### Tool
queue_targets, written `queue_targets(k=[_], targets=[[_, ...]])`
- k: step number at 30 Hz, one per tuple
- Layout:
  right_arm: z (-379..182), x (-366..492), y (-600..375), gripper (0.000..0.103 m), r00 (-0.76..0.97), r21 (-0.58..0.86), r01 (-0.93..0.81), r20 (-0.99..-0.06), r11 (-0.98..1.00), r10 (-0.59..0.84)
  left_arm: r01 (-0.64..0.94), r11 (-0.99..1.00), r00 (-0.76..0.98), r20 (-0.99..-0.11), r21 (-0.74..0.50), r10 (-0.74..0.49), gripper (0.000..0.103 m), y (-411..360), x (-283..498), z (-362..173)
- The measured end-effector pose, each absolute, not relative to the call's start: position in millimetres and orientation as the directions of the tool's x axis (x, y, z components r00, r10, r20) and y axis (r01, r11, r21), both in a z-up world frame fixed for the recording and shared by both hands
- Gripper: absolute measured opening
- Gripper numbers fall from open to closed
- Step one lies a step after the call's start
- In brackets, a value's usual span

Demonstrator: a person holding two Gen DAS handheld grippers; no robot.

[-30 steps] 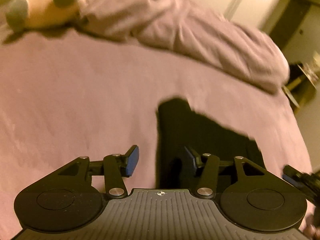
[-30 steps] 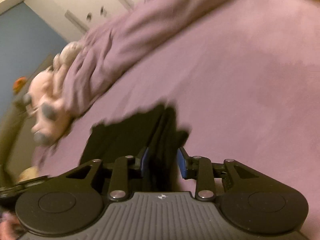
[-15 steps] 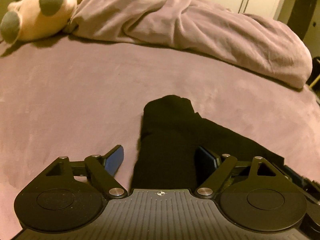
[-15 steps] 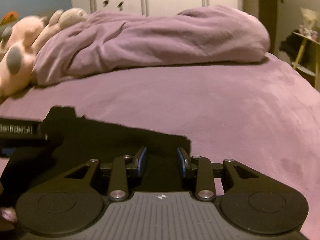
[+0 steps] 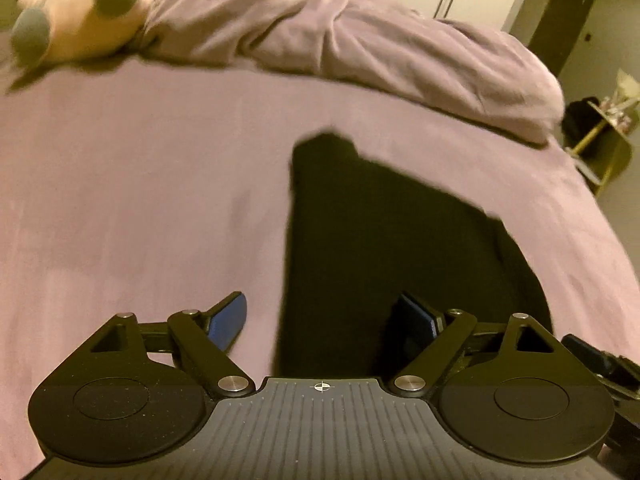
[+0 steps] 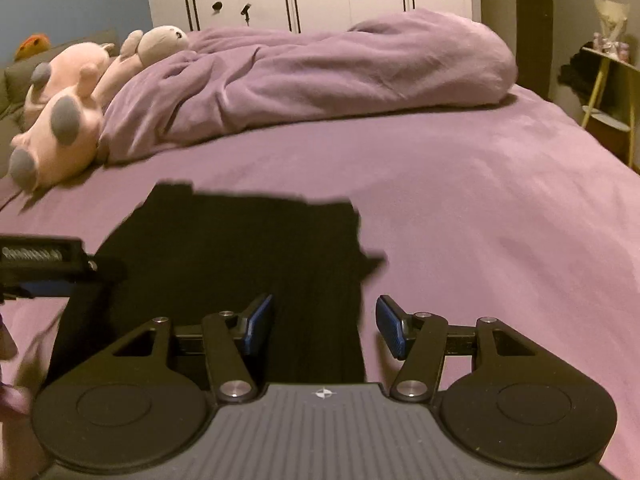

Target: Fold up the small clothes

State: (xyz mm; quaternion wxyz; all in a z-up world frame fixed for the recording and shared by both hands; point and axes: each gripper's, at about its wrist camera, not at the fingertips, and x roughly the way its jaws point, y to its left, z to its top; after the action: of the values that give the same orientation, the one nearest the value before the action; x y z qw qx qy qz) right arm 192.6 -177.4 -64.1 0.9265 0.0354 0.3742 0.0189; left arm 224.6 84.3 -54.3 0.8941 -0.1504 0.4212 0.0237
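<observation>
Dim warm indoor light; left view motion-blurred; fisheye bending edges, corners dark.

A wide bed covered with a smooth mauve-purple sheet (image 6: 460, 208) carries everything here. A flat black fabric garment (image 6: 240, 252) lies spread on the near part of the sheet, its far edge ragged in outline. Along the far side a rumpled purple duvet (image 6: 320, 80) lies bunched in a long heap. At the duvet's left end rests a pink plush toy with grey feet (image 6: 68, 120), touching the duvet.
</observation>
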Motion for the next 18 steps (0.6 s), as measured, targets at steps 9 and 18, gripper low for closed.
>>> queue_targets(k=[9, 18], targets=[[-59, 127, -186, 0.056, 0.680, -0.037, 0.019, -0.733, 0.999, -0.040, -0.105, 0.986, 0.594, -0.803, -0.129, -0.042, 0.087, 71, 164, -59], [-68, 117, -167, 0.035, 0.625, -0.040, -0.054, -0.780, 0.998, 0.002, -0.161, 0.978, 0.537, -0.843, -0.136, -0.029, 0.087, 70, 158, -59]])
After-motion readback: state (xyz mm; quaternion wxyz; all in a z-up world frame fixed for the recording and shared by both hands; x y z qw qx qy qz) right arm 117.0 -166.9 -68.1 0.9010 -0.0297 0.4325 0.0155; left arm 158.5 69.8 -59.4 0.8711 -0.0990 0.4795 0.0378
